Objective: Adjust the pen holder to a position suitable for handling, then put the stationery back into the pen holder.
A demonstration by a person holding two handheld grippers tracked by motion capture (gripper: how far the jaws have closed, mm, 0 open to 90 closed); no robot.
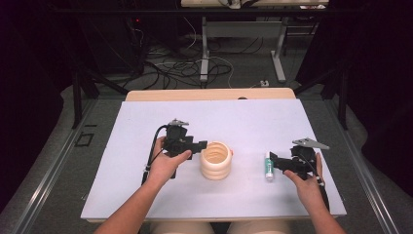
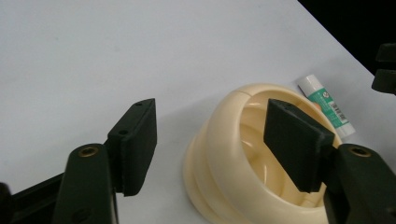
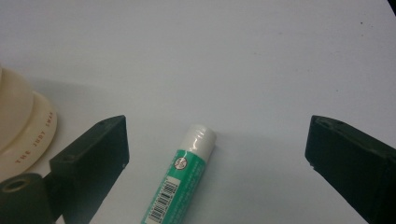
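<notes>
Your high view looks forward and down over the whole white table [image 1: 146, 195]. Your left gripper [image 2: 210, 140] view sits close, facing along its jaws at the cream cup [image 2: 224, 154], with the glue stick [image 2: 327, 107] beyond. Your right gripper [image 3: 217, 154] view, closer still, shares that glue stick [image 3: 187, 182] and the cup's edge [image 3: 18, 130]
</notes>
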